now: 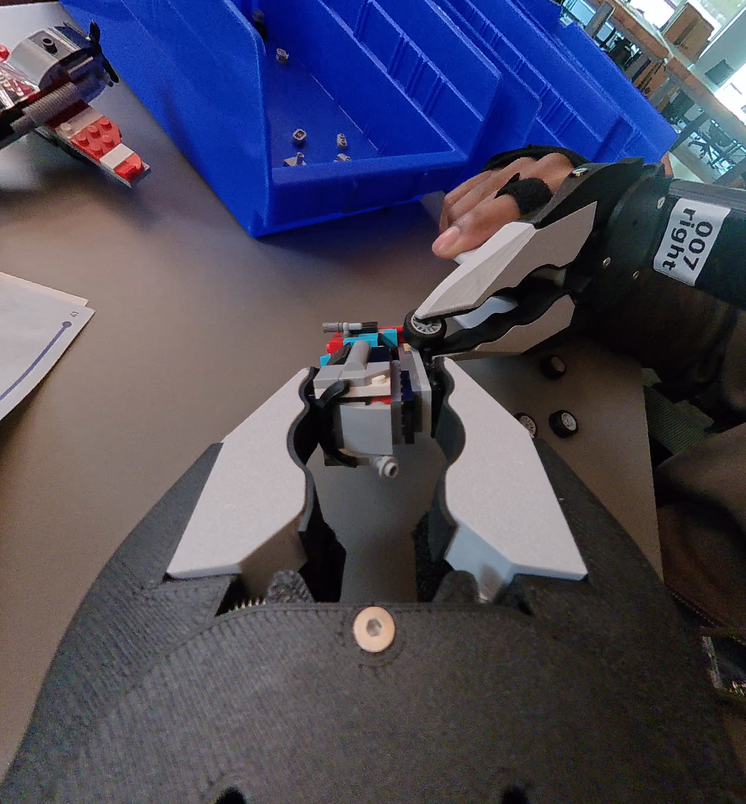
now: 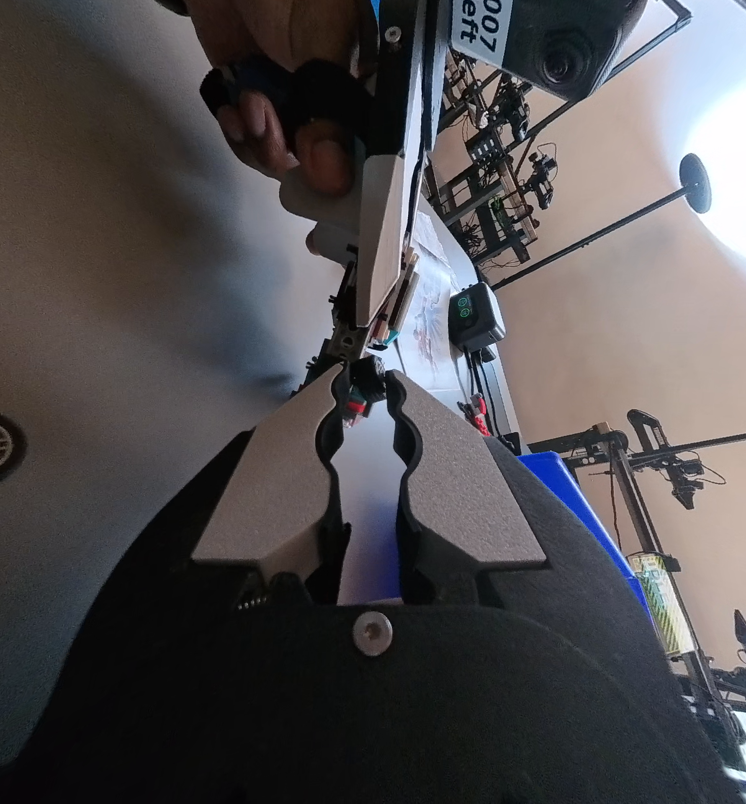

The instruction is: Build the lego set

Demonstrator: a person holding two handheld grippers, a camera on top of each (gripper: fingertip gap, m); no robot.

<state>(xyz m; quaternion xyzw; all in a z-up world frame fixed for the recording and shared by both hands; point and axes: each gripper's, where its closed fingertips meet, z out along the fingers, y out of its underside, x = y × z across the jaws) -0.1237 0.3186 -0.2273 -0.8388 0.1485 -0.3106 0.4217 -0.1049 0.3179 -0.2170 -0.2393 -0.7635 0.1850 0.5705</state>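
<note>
Your left tool [image 1: 373,391] pinches the grey-red-teal brick model [image 1: 375,391]; your right tool [image 1: 428,333], reaching in from two o'clock, pinches a small black rubber wheel [image 1: 425,328].

The worktop [image 1: 180,269] is plain dark grey. The bins [image 1: 362,108] are bright blue. The brick model [image 1: 375,391] mixes grey, white, red, teal and navy. The wheel [image 1: 423,328] has a black tyre and silver spokes. The gripper fingers [image 1: 254,470] are pale grey, lined black. The booklet [image 1: 10,339] is white with a blue line.
</note>
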